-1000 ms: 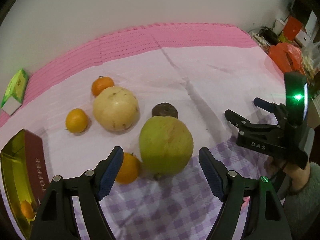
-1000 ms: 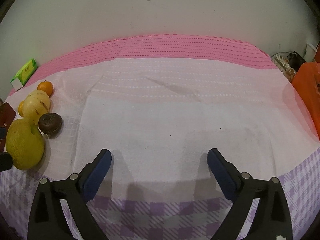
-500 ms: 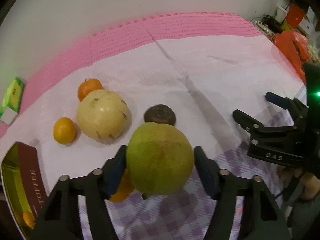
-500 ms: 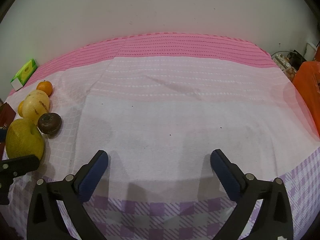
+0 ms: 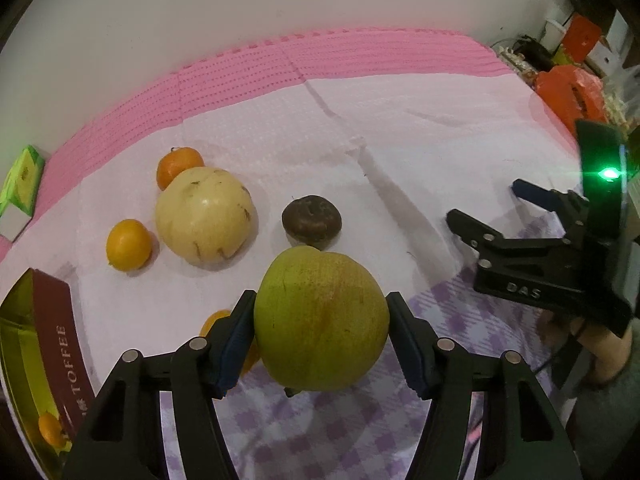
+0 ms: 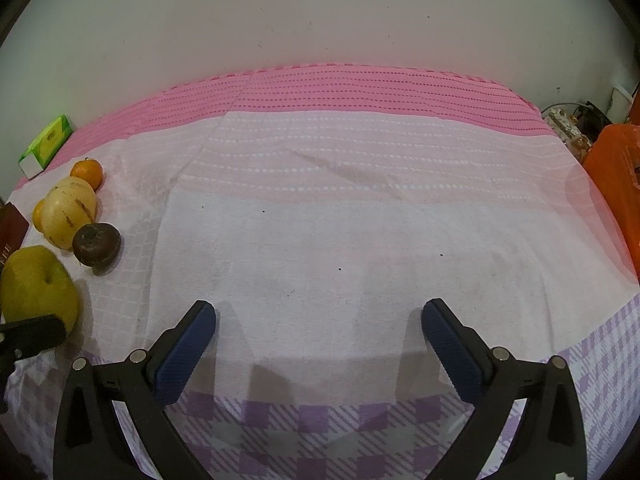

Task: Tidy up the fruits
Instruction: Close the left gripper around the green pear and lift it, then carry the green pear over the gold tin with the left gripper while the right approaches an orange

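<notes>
My left gripper (image 5: 322,332) is shut on a large green-yellow pear-like fruit (image 5: 322,320), both blue pads pressed on its sides; the fruit also shows in the right wrist view (image 6: 38,286). Behind it on the cloth lie a pale yellow melon (image 5: 205,218), a dark brown fruit (image 5: 312,220), an orange (image 5: 179,166) at the back, a second orange (image 5: 129,244) on the left, and a third orange (image 5: 218,322) partly hidden behind my left finger. My right gripper (image 6: 318,338) is open and empty above bare cloth, also seen in the left wrist view (image 5: 500,216).
A yellow and maroon toffee tin (image 5: 36,360) with an orange inside stands at the near left. A green box (image 5: 20,188) lies at the far left. Orange bags (image 5: 568,92) and clutter sit at the right edge. A wall runs behind the table.
My left gripper moved in around the green-yellow fruit and closed on it; it was open a second ago. The right gripper has barely moved.
</notes>
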Tool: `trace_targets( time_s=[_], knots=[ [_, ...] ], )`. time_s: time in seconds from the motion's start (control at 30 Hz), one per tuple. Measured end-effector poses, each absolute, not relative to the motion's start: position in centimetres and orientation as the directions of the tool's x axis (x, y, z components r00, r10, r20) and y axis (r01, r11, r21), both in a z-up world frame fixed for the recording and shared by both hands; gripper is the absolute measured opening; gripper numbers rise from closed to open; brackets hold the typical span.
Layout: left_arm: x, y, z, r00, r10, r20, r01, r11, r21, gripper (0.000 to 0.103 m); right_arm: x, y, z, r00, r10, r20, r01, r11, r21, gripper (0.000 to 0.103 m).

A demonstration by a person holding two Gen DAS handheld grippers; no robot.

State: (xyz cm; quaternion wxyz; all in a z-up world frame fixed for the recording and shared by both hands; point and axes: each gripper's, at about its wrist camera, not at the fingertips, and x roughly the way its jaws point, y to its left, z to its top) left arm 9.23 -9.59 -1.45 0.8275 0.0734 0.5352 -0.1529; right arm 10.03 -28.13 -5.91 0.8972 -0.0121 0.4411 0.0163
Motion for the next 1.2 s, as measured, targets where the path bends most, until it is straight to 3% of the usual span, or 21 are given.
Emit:
trace_targets(
  time_s=[0.53, 1.2],
  knots=[
    [6.9, -2.0, 3.2, 0.484, -0.164, -0.859, 0.212, 0.975, -0.066, 0.064, 9.9, -28.3, -5.9, 0.611, 0.009, -0.792, -0.03, 0.999, -0.011, 0.102],
    [5.9, 16.9, 2.1, 0.526, 0.071, -0.848, -0.141, 0.99, -0.005, 0.064, 9.9, -28.3, -6.0, 0.607, -0.009, -0.794, -0.005, 1.0, -0.015, 0.102]
  ],
)
